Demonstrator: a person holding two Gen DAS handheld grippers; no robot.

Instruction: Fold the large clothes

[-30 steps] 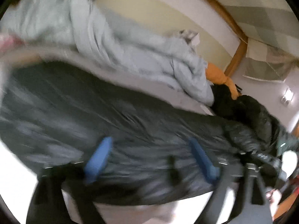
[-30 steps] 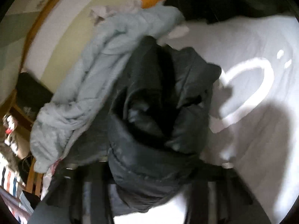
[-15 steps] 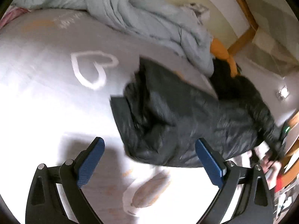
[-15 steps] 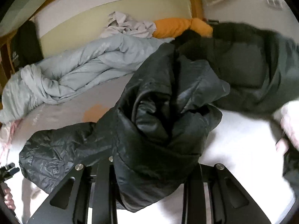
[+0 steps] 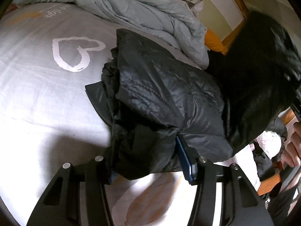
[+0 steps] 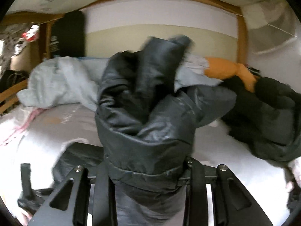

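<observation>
A black puffer jacket (image 5: 160, 86) lies crumpled on the grey bed sheet (image 5: 37, 94). My left gripper (image 5: 146, 160) is at its near edge. Its jaws are closing, a thick bunch of the jacket is between them, and the blue pad (image 5: 185, 162) presses into the fabric. In the right wrist view another bunch of the jacket (image 6: 146, 113) stands up out of my right gripper (image 6: 146, 167), which is shut on it and held above the bed. The right gripper's pads are buried in the cloth.
A pale blue duvet (image 5: 150, 13) is heaped along the headboard side, with an orange pillow (image 6: 225, 69) beside it. A second dark garment (image 6: 267, 116) lies at the right. The sheet has a white heart print (image 5: 75, 52). A person's hand (image 5: 293, 146) shows at the right edge.
The left gripper came down to the jacket's near edge and its wide jaws closed around a bunch of it. The right gripper rose and rolled level, carrying its bunch up.
</observation>
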